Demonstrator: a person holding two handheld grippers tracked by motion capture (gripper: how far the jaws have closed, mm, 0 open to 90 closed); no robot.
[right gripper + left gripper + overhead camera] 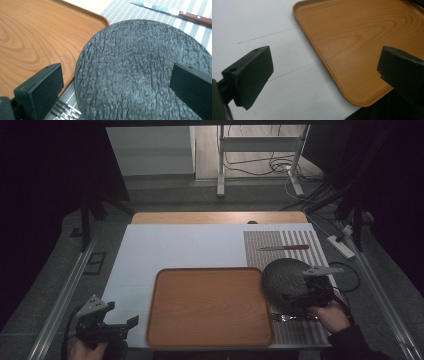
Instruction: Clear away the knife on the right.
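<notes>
A dark, rough-textured round plate [281,274] [140,57] lies on a striped placemat [272,240], its left edge against the right rim of a wooden tray [210,305] [37,32]. My right gripper [296,292] [117,82] hovers over the plate's near side, open, with the jaws wide apart on either side of it. Near the table's front left corner, my left gripper [123,314] [327,67] is open and holds nothing. It points at the near left corner of the tray [362,37].
A knife [283,248] [172,11] with a reddish handle lies on the placemat beyond the plate. A fork [292,317] lies on the mat near my right hand. A white board [175,245] covers the table under the tray. Cables and a stand are on the floor behind.
</notes>
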